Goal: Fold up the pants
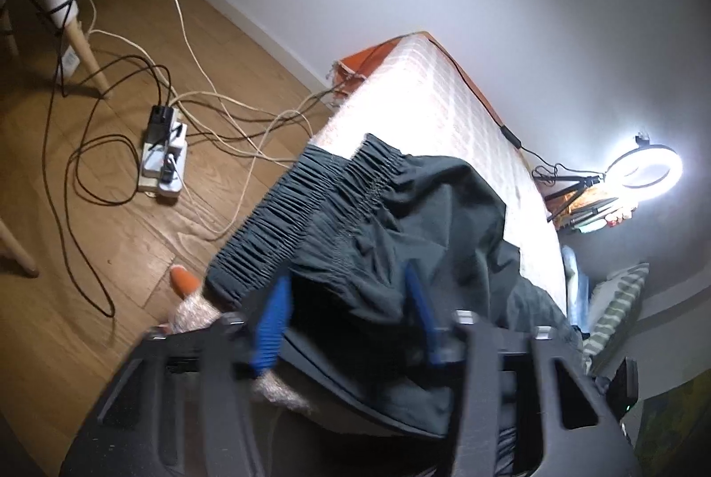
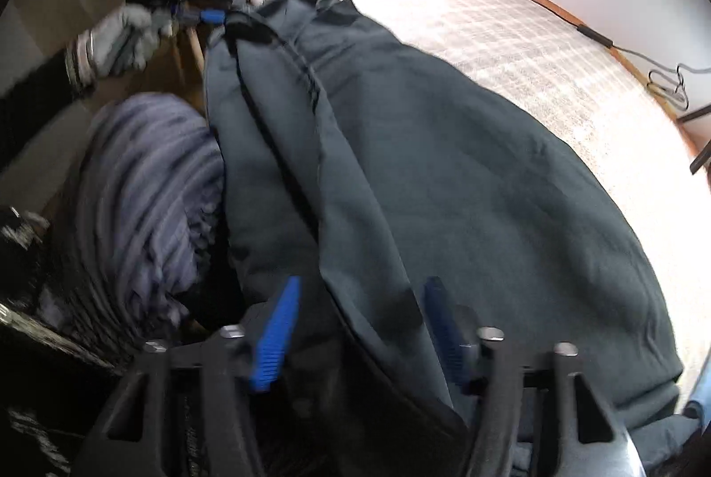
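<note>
At the bottom of the left wrist view, the left gripper (image 1: 346,317) has its blue fingers (image 1: 271,326) apart, with dark cloth of the pants (image 1: 400,237) bunched between them; whether they pinch it I cannot tell. The right gripper (image 2: 360,334), low in its own view, likewise shows fingers (image 2: 275,334) spread around a thick fold of the same cloth.

The pants lie across the near end of a bed (image 1: 426,94), the gathered waistband (image 1: 311,201) toward the left-centre of the left view and hanging partly past the bed's edge.

To do this step well, I judge both grippers should take matching edges, lift evenly and lay the cloth flat on the pale mattress, smoothing creases before folding.

Farther off, in the left of the left view, a power strip (image 1: 163,157) and tangled cables (image 1: 111,148) lie on the wooden floor (image 1: 57,299). A ring light (image 1: 644,168) glows at the right edge.
</note>
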A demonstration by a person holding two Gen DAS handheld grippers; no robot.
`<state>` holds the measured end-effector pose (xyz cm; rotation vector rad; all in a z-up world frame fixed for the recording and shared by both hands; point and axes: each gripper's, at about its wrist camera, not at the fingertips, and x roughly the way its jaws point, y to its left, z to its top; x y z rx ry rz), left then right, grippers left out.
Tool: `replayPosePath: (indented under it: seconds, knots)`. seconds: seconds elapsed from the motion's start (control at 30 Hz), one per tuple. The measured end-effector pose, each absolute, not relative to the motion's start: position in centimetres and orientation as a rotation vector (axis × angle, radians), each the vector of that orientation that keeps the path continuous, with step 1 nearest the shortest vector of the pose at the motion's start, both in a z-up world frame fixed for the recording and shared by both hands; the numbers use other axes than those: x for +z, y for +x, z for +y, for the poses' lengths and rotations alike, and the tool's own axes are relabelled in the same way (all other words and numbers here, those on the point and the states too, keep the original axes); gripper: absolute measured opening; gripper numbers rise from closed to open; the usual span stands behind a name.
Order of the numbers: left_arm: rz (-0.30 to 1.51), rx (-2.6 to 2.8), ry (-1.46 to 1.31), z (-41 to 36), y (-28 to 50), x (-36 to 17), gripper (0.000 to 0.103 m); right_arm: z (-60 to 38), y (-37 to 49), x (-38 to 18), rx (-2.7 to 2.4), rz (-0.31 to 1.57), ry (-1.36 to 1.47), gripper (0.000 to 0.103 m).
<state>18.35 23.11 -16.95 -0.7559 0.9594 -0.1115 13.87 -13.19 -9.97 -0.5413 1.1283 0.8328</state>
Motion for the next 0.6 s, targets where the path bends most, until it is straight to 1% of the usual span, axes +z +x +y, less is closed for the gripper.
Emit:
replayPosePath:
  seconds: [0.03, 0.07, 0.13, 0.2, 0.3, 0.4, 0.5, 0.6]
  knots:
    - [0.95, -0.105, -0.75, 23.2, 18.3, -17.0, 0.026, -13.4, 13.7, -10.2, 0.817, 1.129, -0.563, 0.023]
    - [0.94, -0.103, -0.742, 23.3, 18.1, -16.9, 0.024, -13.7, 13.6, -10.3, 0.81, 1.123, -0.568, 0.022]
    - [0.921, -0.11, -0.723, 23.3, 17.7, -16.7, 0.023, -14.3, 13.4, -9.7, 0.809, 1.101, -0.548, 0.008]
    - [0.898, -0.121, -0.692, 23.2, 17.1, -16.2, 0.023, -14.8, 12.8, -8.5, 0.801, 1.061, -0.533, 0.004]
    - [0.882, -0.103, -0.676, 23.5, 16.6, -16.4, 0.022, -15.7, 11.5, -6.6, 0.813, 1.004, -0.453, 0.003]
    - [0.888, -0.095, -0.682, 24.0, 16.6, -16.9, 0.022, -15.4, 10.3, -6.9, 0.804, 0.995, -0.459, 0.002]
    - [0.854, -0.106, -0.646, 23.7, 17.4, -15.3, 0.022, -15.0, 10.1, -6.9, 0.766, 0.984, -0.501, 0.001]
    - [0.793, -0.126, -0.604, 23.5, 17.5, -13.2, 0.021, -15.1, 10.6, -4.9, 0.726, 0.927, -0.451, 0.001]
